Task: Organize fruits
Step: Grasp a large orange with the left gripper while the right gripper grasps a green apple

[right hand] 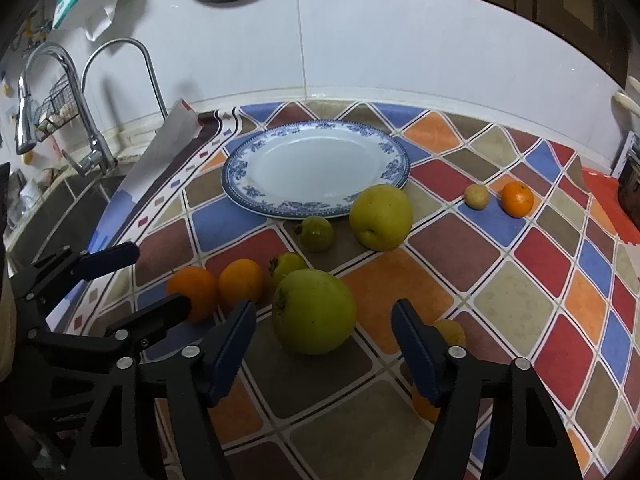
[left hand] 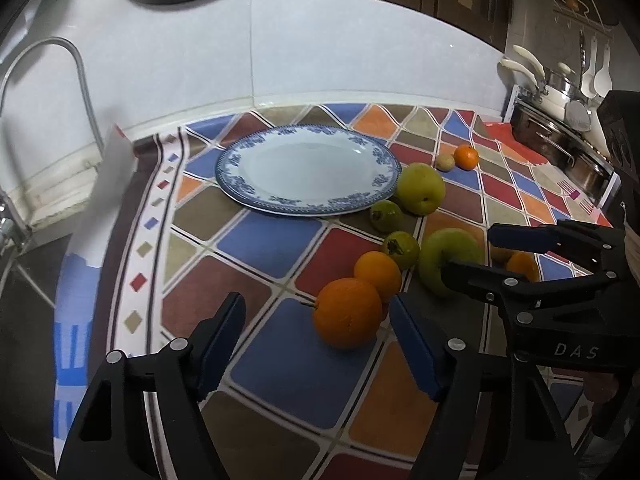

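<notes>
In the left wrist view the left gripper [left hand: 318, 330] fills the lower frame with its jaws apart, and a large orange [left hand: 347, 313] sits on the patterned cloth [left hand: 280, 360] between the blue pads without either pad pressing on it; its short stem points left in the frame. A second orange [left hand: 378, 271] touches it just behind, toward the upper right. The right gripper [left hand: 466, 250] enters from the right edge, jaws apart, with a big green apple [left hand: 444, 258] partly hidden behind its lower finger. In the right wrist view the right gripper [right hand: 324, 338] stands at the bottom with that big green apple [right hand: 314, 311] between its spread pads, neither pad touching it; the apple's dark calyx end faces left in the frame. Behind it lie two small green persimmon-like fruits [right hand: 317, 233], another green apple [right hand: 381, 216] with its dimple turned toward the lower left, and the blue-rimmed plate [right hand: 240, 168] in the upper middle, bare. A small yellowish fruit [right hand: 477, 197] and a tangerine [right hand: 517, 199] sit well apart at the right. A small yellow fruit [right hand: 454, 332] peeps from behind the right pad.
</notes>
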